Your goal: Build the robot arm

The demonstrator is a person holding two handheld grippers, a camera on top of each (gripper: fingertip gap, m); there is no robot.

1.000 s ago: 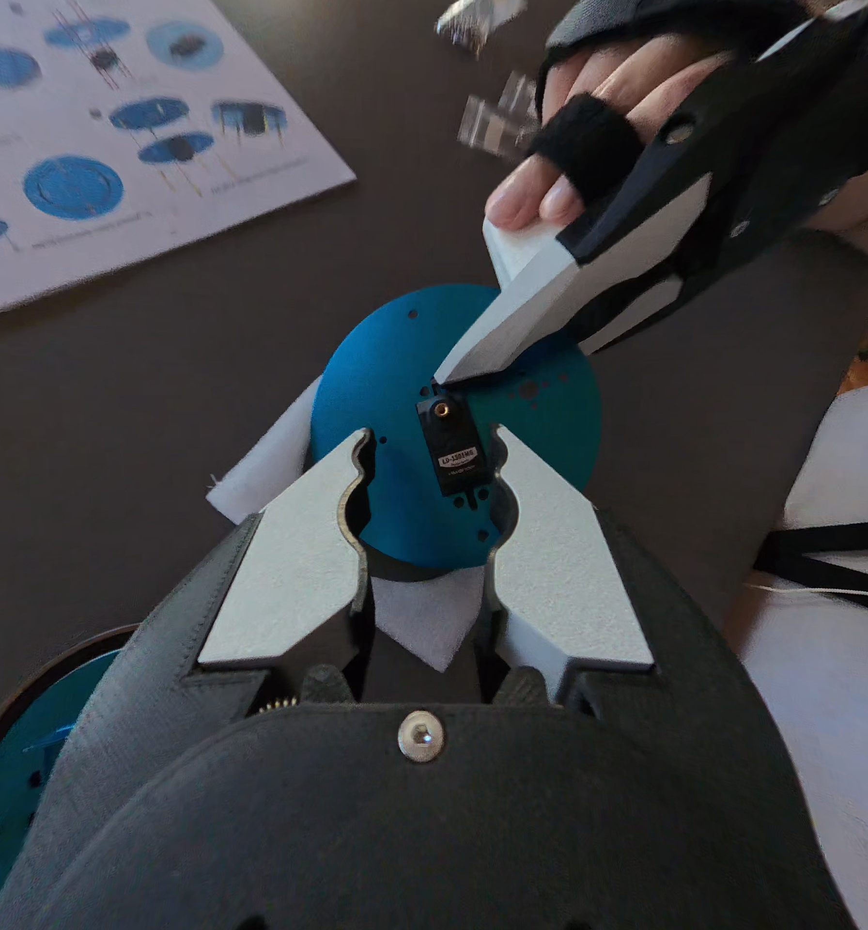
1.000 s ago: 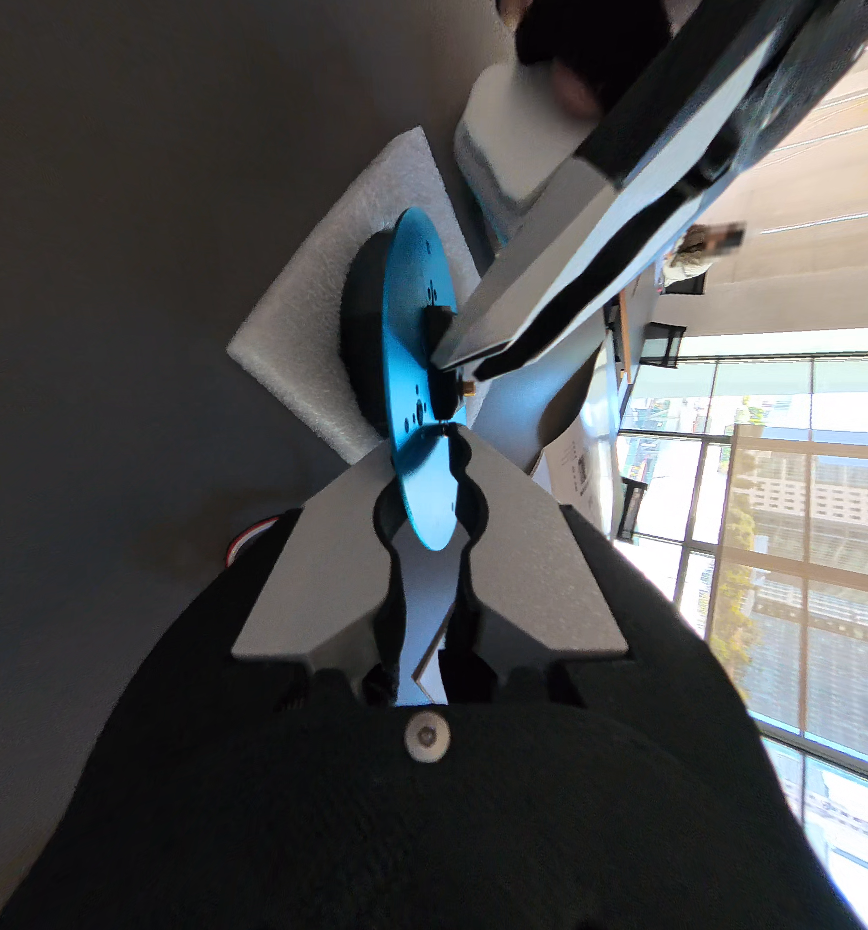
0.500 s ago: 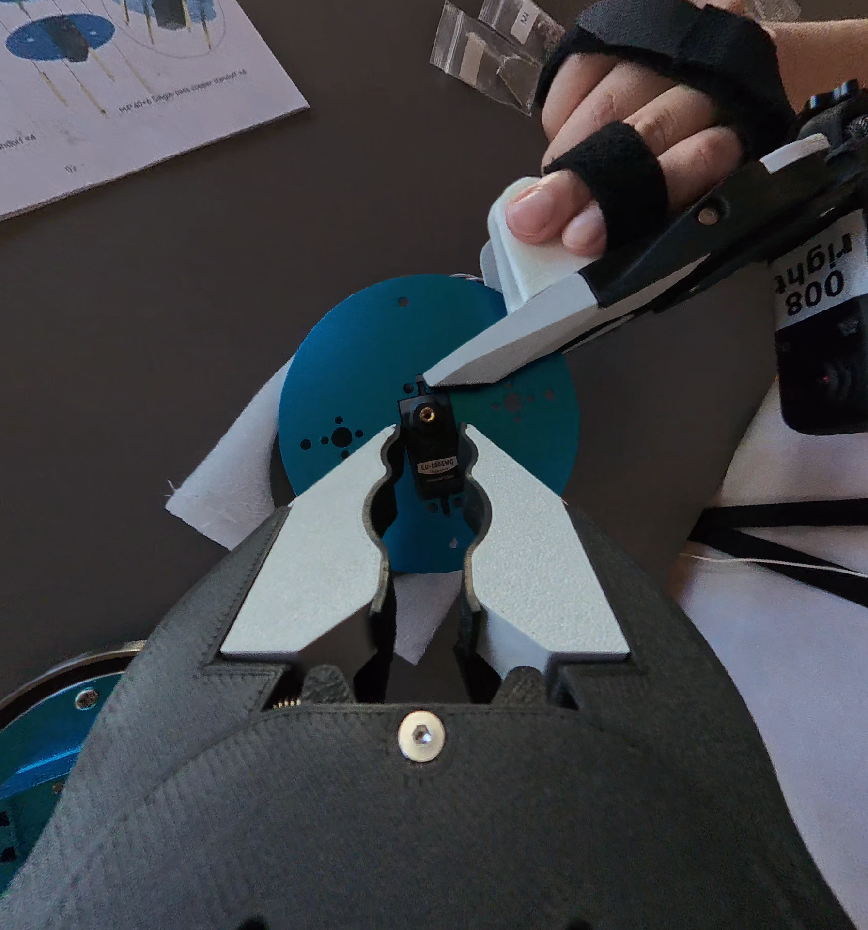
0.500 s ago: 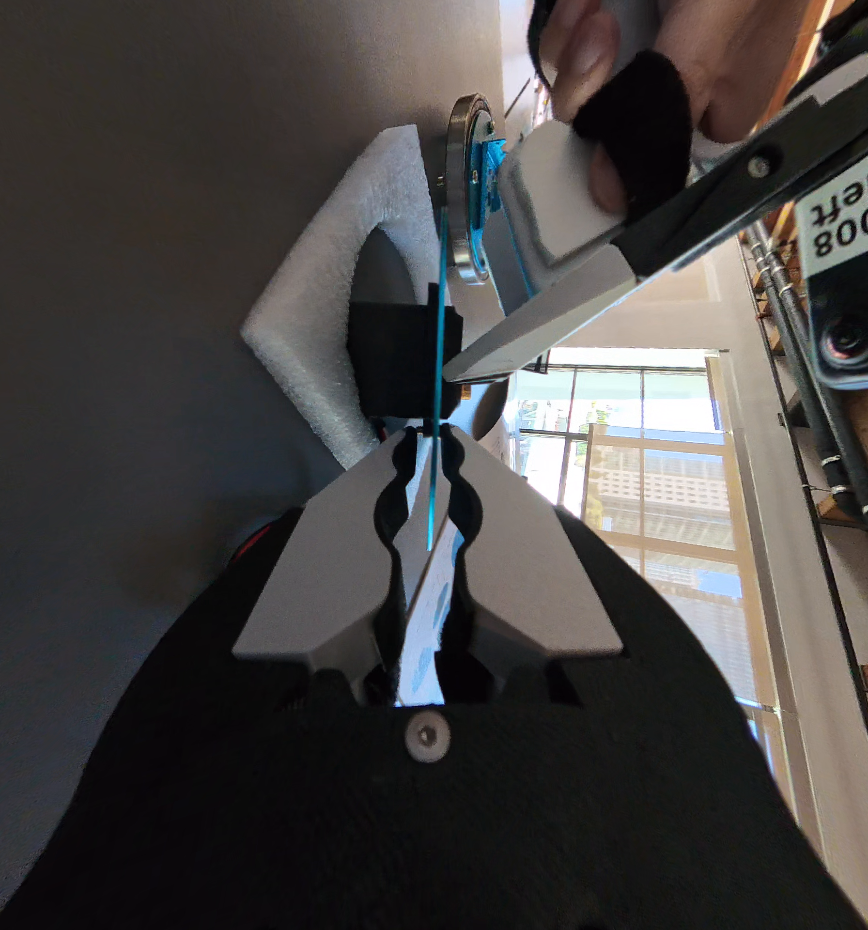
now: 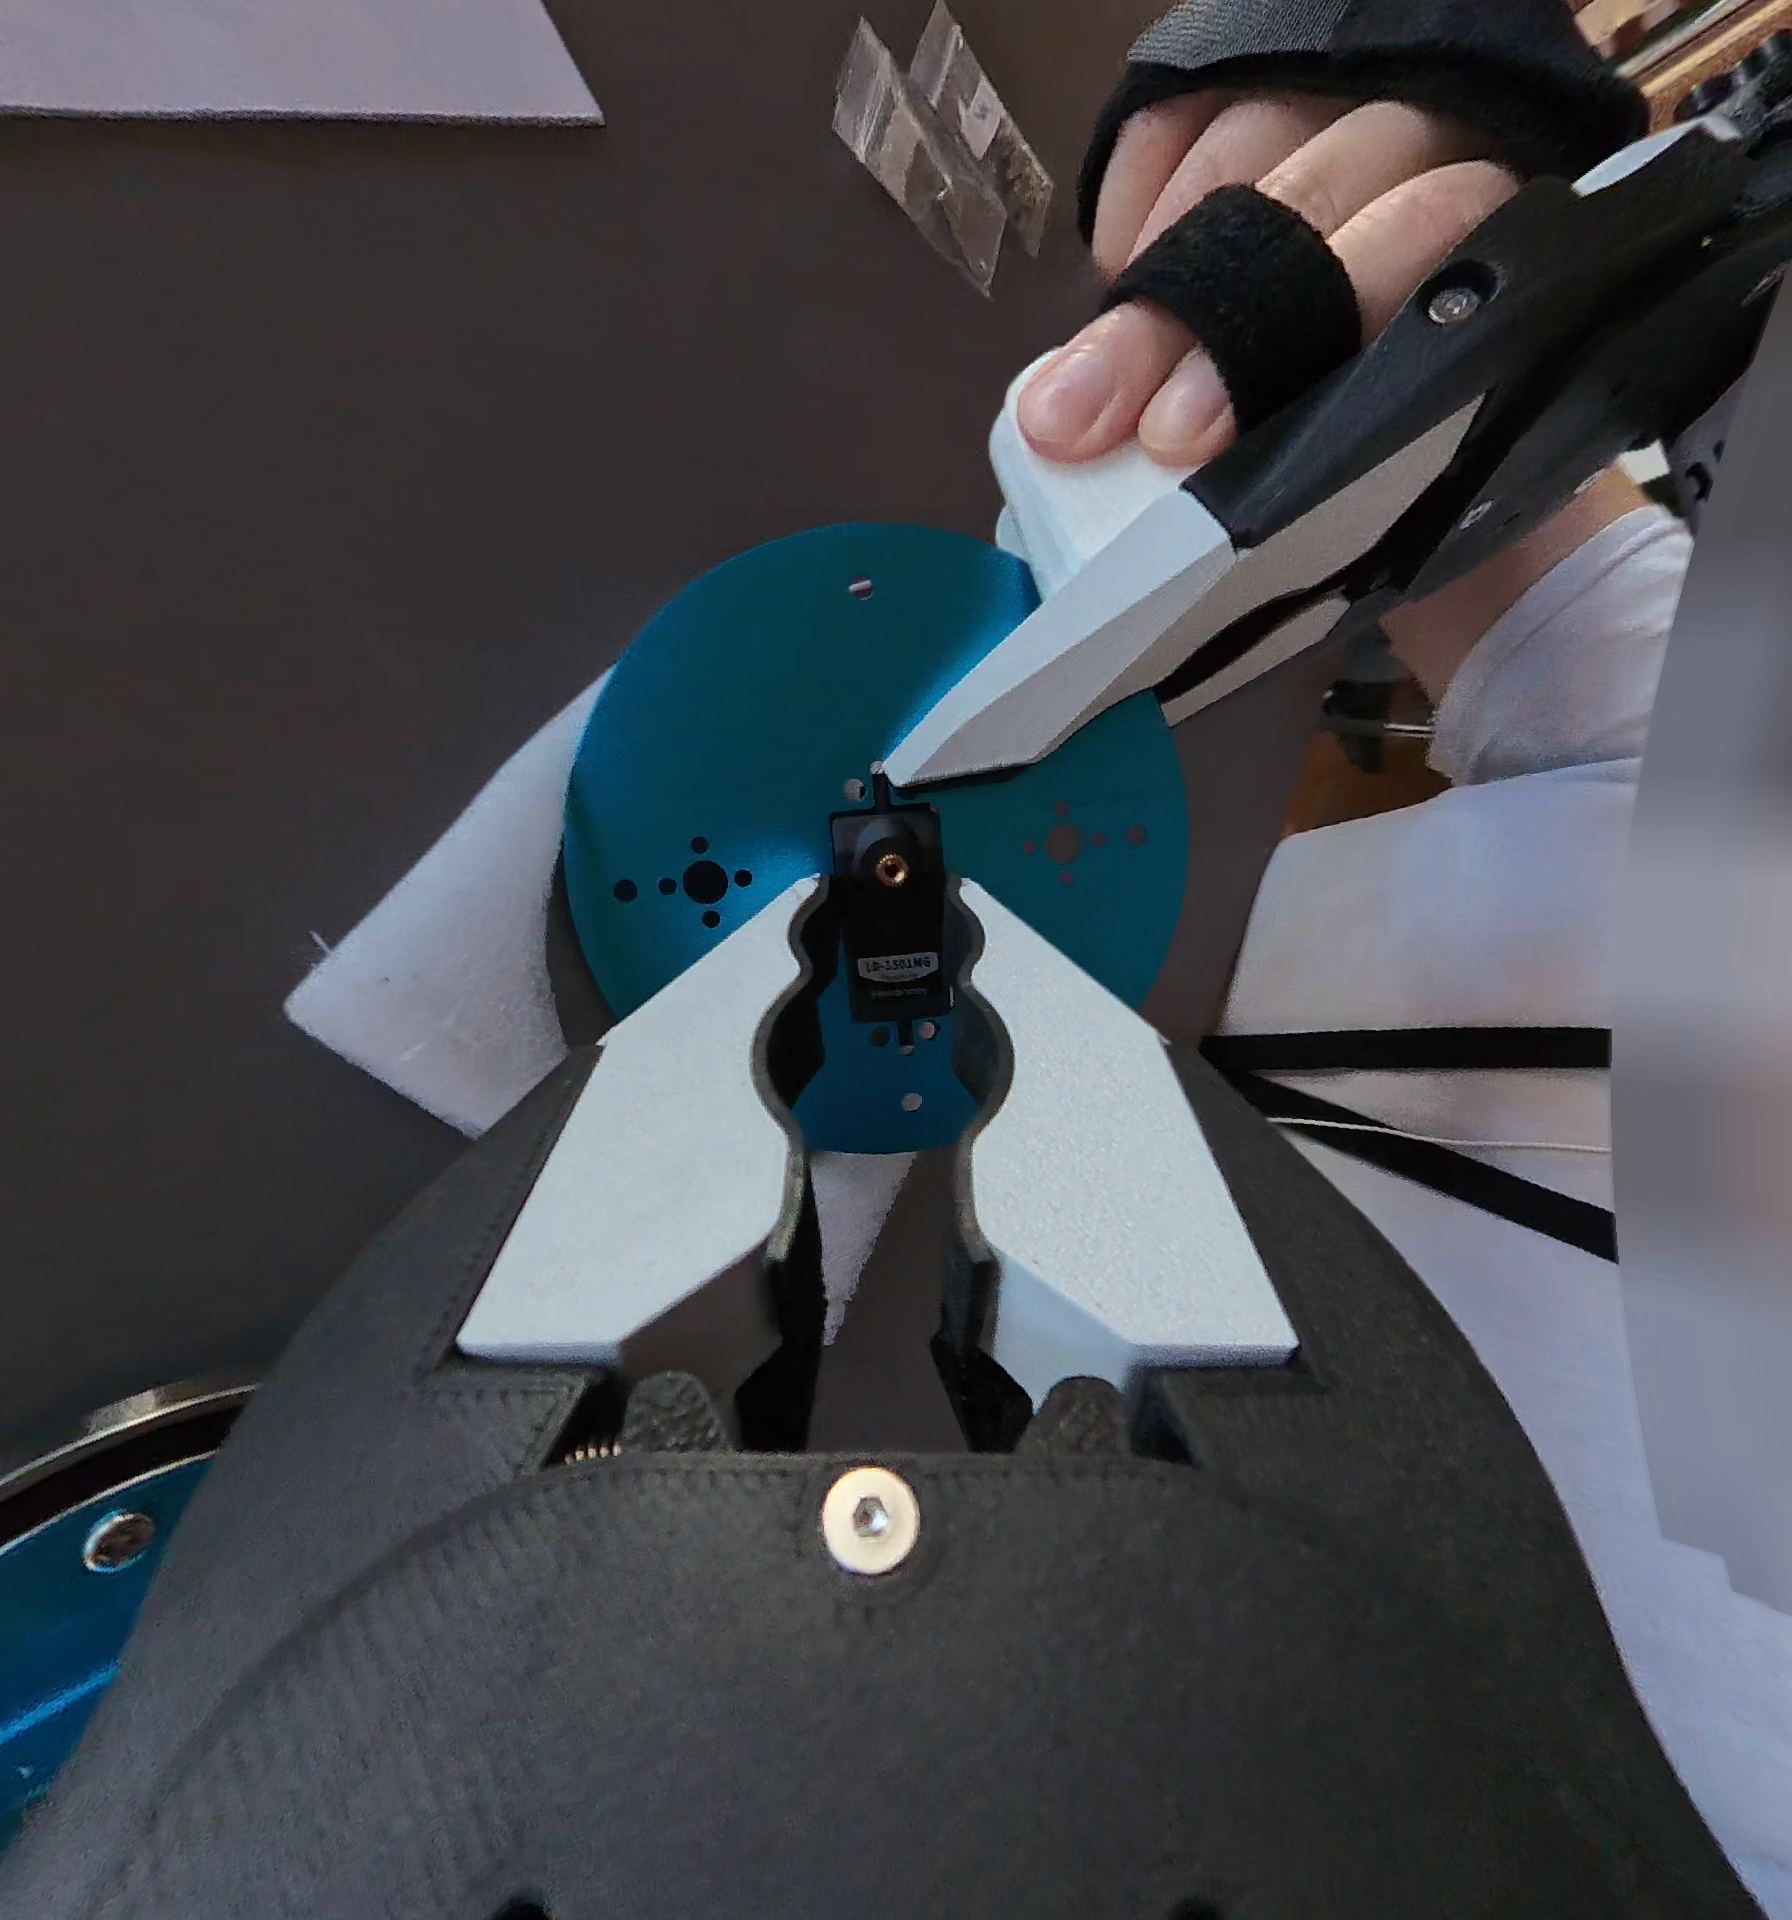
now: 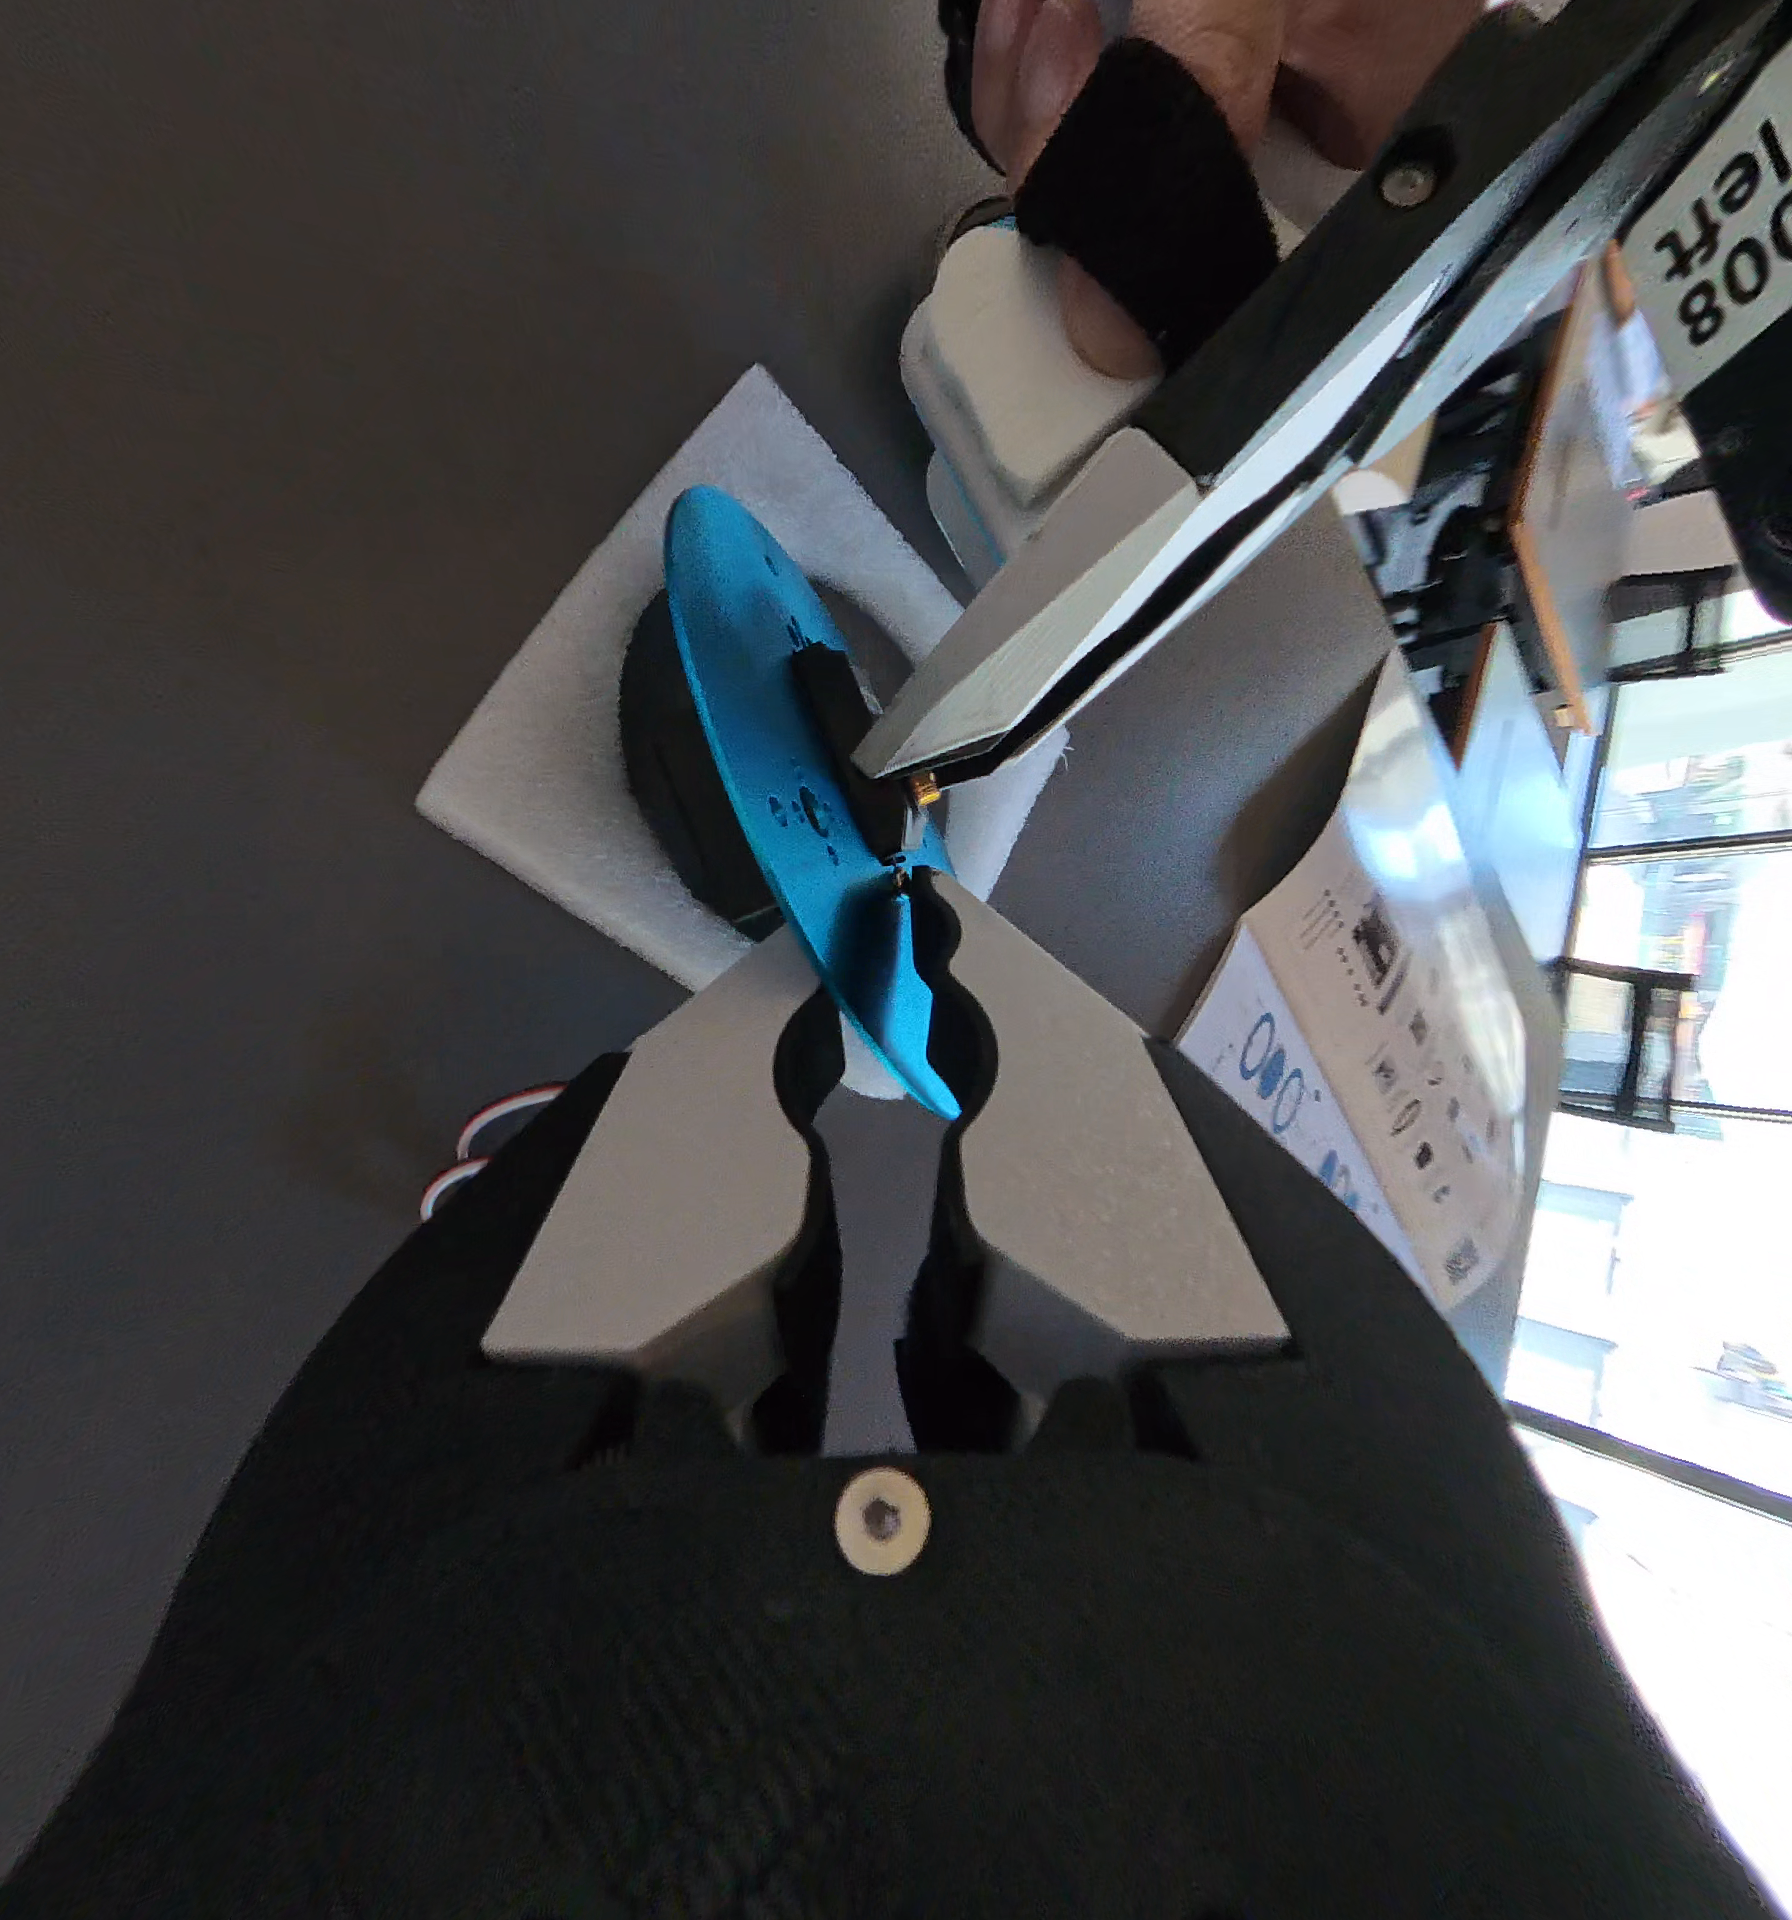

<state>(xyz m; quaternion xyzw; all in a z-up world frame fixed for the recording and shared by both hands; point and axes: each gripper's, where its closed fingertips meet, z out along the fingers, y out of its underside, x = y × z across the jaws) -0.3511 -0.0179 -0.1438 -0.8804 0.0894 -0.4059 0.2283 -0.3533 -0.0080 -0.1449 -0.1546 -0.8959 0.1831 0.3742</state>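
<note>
A round blue plate (image 5: 746, 707) with a black servo (image 5: 887, 935) set in its middle lies over a white foam sheet (image 5: 435, 987) on the dark table. My left gripper (image 5: 887, 883) is shut on the servo, one finger on each side of it. My right gripper (image 6: 907, 883) is shut on the edge of the blue plate (image 6: 736, 665), which slants between its jaws. In the left wrist view the right gripper (image 5: 897, 774) comes in from the upper right, with its tip by the servo's top. In the right wrist view the left gripper (image 6: 892, 764) sits on the servo (image 6: 830, 686).
A printed sheet (image 5: 248, 62) lies at the far left, and it also shows in the right wrist view (image 6: 1391, 1091). Small clear bags (image 5: 944, 156) lie at the back. Another blue part in a metal ring (image 5: 19, 1662) sits at the lower left. A person's white clothing (image 5: 1443, 935) is close on the right. The tips of both grippers are at nearly the same place.
My left gripper's fingers have closed in around the servo. The plate has tilted in the right gripper's jaws. The printed sheet has slid out towards the upper left of the left wrist view.
</note>
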